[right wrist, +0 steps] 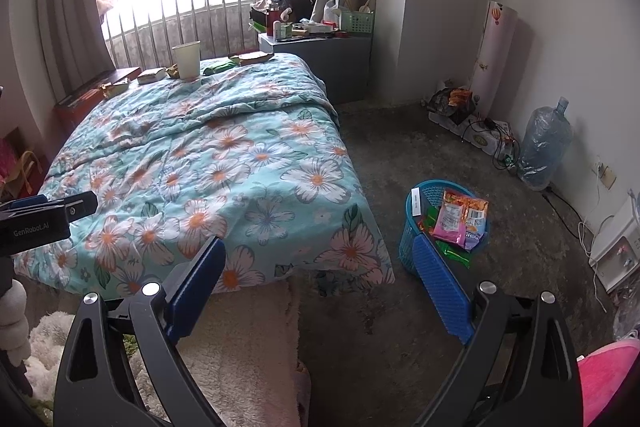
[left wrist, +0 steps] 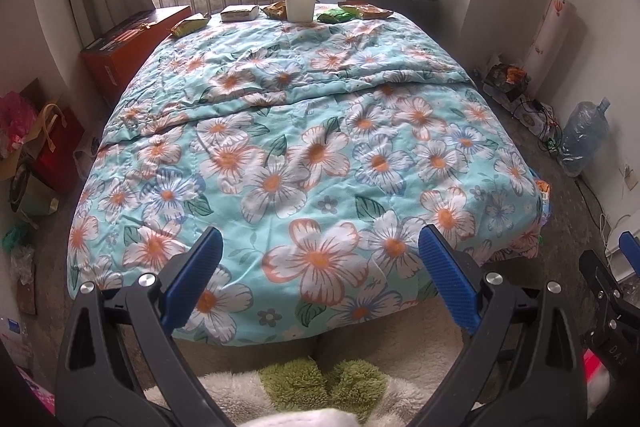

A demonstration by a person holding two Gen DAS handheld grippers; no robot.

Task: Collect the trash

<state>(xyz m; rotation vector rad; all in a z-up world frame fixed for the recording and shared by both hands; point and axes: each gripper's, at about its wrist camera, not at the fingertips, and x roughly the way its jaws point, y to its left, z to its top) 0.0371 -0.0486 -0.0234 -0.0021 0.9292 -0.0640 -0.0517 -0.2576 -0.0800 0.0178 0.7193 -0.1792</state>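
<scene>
Left wrist view: left hand-held gripper (left wrist: 320, 255) wide open, empty; right hand-held gripper (right wrist: 318, 267) likewise. Snack wrappers (left wrist: 366, 11) around paper cup (left wrist: 300, 1), twelve o'clock across bed (left wrist: 280, 131). Light, crinkly, slippery; pinch by edges. Basket (right wrist: 412, 235) at two o'clock.

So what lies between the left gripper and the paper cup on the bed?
Only bare floral quilt, in the left wrist view, between left gripper and paper cup.
</scene>
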